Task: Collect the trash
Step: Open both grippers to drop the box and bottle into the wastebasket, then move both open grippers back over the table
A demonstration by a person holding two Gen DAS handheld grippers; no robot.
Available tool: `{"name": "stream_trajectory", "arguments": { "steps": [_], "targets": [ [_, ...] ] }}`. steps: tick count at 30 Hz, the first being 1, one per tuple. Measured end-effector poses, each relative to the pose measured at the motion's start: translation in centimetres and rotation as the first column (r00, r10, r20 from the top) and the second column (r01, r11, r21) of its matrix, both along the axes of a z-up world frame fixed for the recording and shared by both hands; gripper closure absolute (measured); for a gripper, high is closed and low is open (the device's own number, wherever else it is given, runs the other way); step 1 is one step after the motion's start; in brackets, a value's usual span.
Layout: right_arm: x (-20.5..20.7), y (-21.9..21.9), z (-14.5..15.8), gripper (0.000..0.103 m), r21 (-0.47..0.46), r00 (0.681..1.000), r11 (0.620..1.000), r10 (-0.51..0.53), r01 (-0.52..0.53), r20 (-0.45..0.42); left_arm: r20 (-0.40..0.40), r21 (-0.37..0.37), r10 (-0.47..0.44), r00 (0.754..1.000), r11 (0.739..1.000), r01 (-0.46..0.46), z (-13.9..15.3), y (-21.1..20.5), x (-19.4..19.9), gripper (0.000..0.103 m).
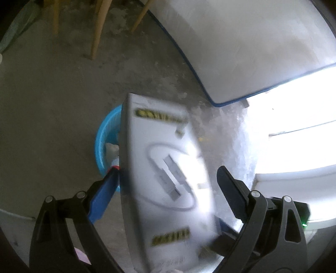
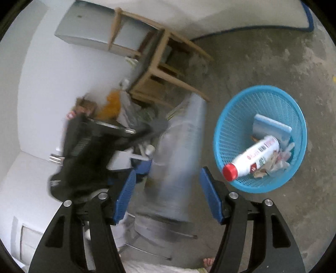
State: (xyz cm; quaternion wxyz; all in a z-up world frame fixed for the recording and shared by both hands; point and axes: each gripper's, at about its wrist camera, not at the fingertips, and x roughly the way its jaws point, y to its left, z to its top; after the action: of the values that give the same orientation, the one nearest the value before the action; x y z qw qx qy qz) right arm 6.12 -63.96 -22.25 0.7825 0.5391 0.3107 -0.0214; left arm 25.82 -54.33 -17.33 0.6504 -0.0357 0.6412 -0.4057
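A: Trash first: a white box (image 1: 166, 178) with yellow-and-black lettering stands on end between the fingers of the left gripper (image 1: 168, 180). It fills the middle of the left wrist view and is blurred.

B: Is it gripped?

A: I cannot tell. The blue pad at 9 o'clock lies against the box's grey side, but the black finger at 3 o'clock shows a gap to the box face. The jaws stand wide, about the box's width.

B: Where is the bin?

A: A blue mesh basket (image 1: 105, 136) peeks out behind the box at 9 o'clock in the left view. In the right wrist view the same basket (image 2: 229, 117) sits on the concrete floor (image 2: 262, 63) at about 2 o'clock.

B: What is in it?

A: A white bottle (image 2: 252, 157) with a red cap lies slanted, cap toward 7 o'clock, on crumpled wrappers (image 2: 275, 161). A pale flat carton (image 2: 271, 128) leans behind it.

B: And the right gripper (image 2: 168, 195)?

A: Its jaws are roughly half open and hold nothing. Between its blue pads, further off, the blurred box (image 2: 180, 151) and the black left gripper (image 2: 84, 151) show at 9 to 12 o'clock.

B: Anything else around?

A: A wooden stool (image 2: 159, 63) at 11 o'clock, a white mat with blue edging (image 2: 252, 14) at 1 o'clock, and clutter with something orange (image 2: 111, 105) by the wall.
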Motion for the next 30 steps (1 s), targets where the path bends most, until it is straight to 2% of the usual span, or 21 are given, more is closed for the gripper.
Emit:
{"name": "stream_trajectory", "arguments": {
  "steps": [1,2,4,7,9,10,13,16,21,25,30],
  "targets": [
    [0.3,0.1,-0.5,0.053,-0.014,1.000,1.000,-0.010,0.009,-0.029,0.000,-0.005,-0.001,1.000,1.000,0.001,0.1,0.1,0.0,0.014],
    [0.4,-0.1,-1.0,0.055,-0.012,0.998,1.000,-0.027,0.027,-0.048,0.006,-0.009,-0.001,1.000,1.000,0.001,0.3,0.2,-0.1,0.013],
    [0.4,-1.1,-2.7,0.069,0.020,0.993,0.997,-0.077,0.079,-0.086,-0.006,-0.031,-0.002,1.000,1.000,0.002,0.4,0.5,0.0,0.013],
    [-0.4,-3.4,-5.3,0.069,0.025,0.968,0.979,-0.197,0.203,-0.158,-0.011,-0.075,0.015,1.000,0.997,-0.015,1.3,1.4,0.2,0.013],
    [-1.0,-4.8,-7.1,0.068,0.018,0.942,0.961,-0.265,0.275,-0.207,0.012,-0.094,0.012,1.000,0.996,-0.011,2.4,2.0,0.2,0.013],
    [-1.5,-5.4,-8.4,0.066,0.017,0.919,0.948,-0.304,0.319,-0.252,0.027,-0.096,0.010,1.000,0.995,-0.007,2.7,2.2,0.2,0.013],
    [-3.0,-5.7,-10.3,0.066,0.017,0.883,0.926,-0.353,0.376,-0.308,0.081,-0.100,-0.002,0.997,0.995,0.011,4.6,3.3,0.3,0.013],
    [-4.4,-4.9,-10.8,0.065,0.012,0.882,0.926,-0.356,0.378,-0.308,0.127,-0.106,-0.011,0.992,0.994,0.024,6.5,4.8,0.2,0.013],
    [-6.8,-2.5,-8.8,0.065,-0.074,0.895,0.939,-0.342,0.335,-0.288,0.212,-0.113,-0.044,0.976,0.991,0.069,9.9,7.9,-1.2,0.013],
    [-9.6,0.5,-5.3,0.059,-0.177,0.911,0.942,-0.323,0.284,-0.258,0.295,-0.111,-0.082,0.952,0.987,0.119,13.6,11.3,-4.0,0.013],
    [-12.4,5.6,0.4,0.048,-0.326,0.937,0.923,-0.282,0.206,-0.205,0.427,-0.150,-0.077,0.901,0.976,0.155,18.6,17.3,-9.1,0.013]
  ]
}}
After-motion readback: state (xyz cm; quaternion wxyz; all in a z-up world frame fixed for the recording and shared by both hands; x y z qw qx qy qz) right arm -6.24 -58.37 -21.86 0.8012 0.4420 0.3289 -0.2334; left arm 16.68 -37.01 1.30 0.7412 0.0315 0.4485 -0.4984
